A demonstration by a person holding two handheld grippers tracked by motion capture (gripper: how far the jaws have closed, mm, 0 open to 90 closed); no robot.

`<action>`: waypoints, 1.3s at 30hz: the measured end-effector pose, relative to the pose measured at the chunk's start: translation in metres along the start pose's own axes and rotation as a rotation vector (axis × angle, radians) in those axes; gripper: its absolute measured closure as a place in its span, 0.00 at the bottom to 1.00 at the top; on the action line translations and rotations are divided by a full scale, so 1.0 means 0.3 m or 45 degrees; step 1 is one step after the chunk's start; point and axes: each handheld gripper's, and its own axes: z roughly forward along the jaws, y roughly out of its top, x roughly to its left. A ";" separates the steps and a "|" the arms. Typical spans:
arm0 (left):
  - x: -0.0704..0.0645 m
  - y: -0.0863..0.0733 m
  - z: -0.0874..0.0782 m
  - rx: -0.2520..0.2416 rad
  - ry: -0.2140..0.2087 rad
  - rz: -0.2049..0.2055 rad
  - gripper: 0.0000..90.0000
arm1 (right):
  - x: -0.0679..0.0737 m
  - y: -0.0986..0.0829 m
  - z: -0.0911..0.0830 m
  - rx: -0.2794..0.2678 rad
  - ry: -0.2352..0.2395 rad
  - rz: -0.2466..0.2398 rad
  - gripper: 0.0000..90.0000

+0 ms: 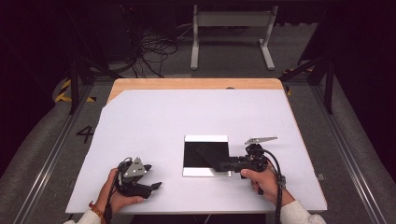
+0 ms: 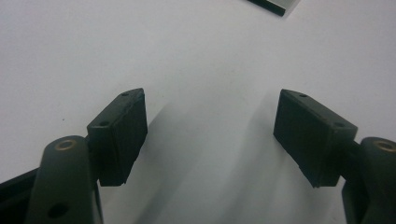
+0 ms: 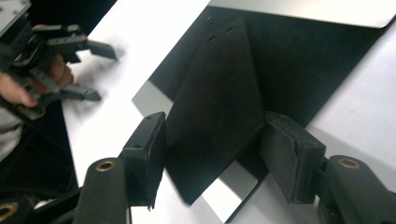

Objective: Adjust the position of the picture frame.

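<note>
Fingers (image 3: 140,154) of the right gripper (image 1: 223,164) are seen on either side of a thin black flap (image 3: 219,107), close against its two faces; whether they are fully clamped on it cannot be told for certain, though the flap is held tilted up off what lies beneath it, so a grip is judged likely.

Going from largest to smallest: the desk (image 1: 154,121) is covered by a white sheet, with a strip of wood left bare at its far edge. Slightly right of the desk's middle, a flat square tray (image 1: 206,138) with a pale silver rim and a black inner face is laid. The black flap rises from that black face toward the right gripper, its long axis running from the tray's middle out to the near right corner, where the fingers meet it. Two small holes are seen near its far end in the right gripper view.

The left gripper (image 1: 150,176) is rested low at the near left of the desk, well apart from the tray, its fingers (image 2: 119,135) spread wide over bare white sheet with nothing between them. A corner of the tray (image 2: 273,5) is caught at the top of the left gripper view.

The right hand is therefore judged the working one; the flap lies directly ahead of its fingers, and any lift or peel turns on that diagonal axis.
</note>
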 end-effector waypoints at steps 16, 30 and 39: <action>0.012 0.009 -0.029 -0.164 0.015 -0.030 0.22 | -0.008 0.022 0.048 -0.039 0.010 0.012 0.60; 0.016 0.005 -0.040 -0.199 0.045 -0.018 0.20 | -0.005 0.020 0.039 -0.009 0.013 0.014 0.57; 0.013 0.010 -0.032 -0.202 0.035 -0.002 0.19 | -0.006 0.017 0.043 -0.021 0.023 0.023 0.58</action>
